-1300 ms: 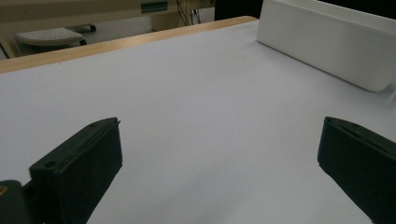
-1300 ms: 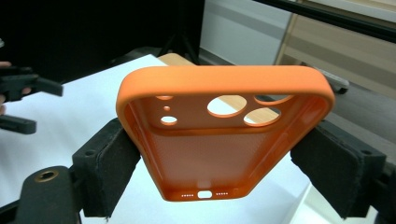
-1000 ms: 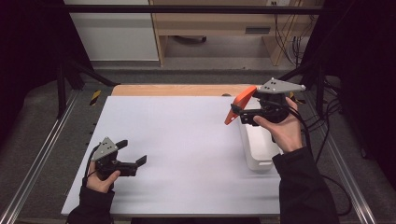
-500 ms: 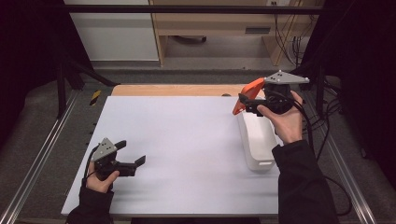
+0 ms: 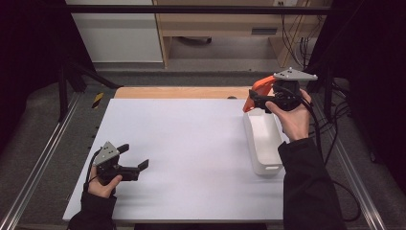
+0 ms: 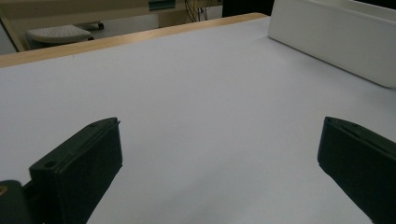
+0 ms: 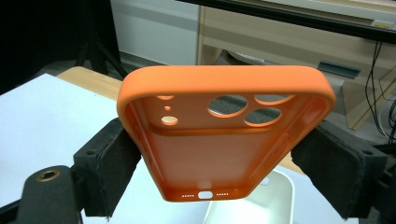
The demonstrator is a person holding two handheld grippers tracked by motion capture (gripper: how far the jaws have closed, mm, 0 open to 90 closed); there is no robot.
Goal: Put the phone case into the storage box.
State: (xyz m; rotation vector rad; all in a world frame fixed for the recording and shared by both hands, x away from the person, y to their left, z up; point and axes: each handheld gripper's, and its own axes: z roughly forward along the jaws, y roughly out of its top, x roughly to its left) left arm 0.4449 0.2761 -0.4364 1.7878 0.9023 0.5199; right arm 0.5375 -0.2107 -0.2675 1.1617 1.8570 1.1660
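Phone case (image 7: 224, 135) held by the right gripper (image 5: 262, 100) above the far end of the white tray (image 5: 263, 139).

Right fingers (image 7: 109, 161) are clamped on the case's two long sides; in the right gripper view its hollow inside faces the camera, with the camera cut-outs at the far end and the port holes at the near end, so its long axis runs straight out from the fingers. From the high view the orange case hangs over the tray's far end, near the far right corner of the counter (image 5: 191, 143); the tray's long axis runs from far to near along the right edge. The left gripper (image 5: 136, 170) rests near the near left corner, fingers (image 6: 79, 168) wide apart with nothing between them, well apart from case and tray. The right hand is judged the nearer one for any lowering into the tray.
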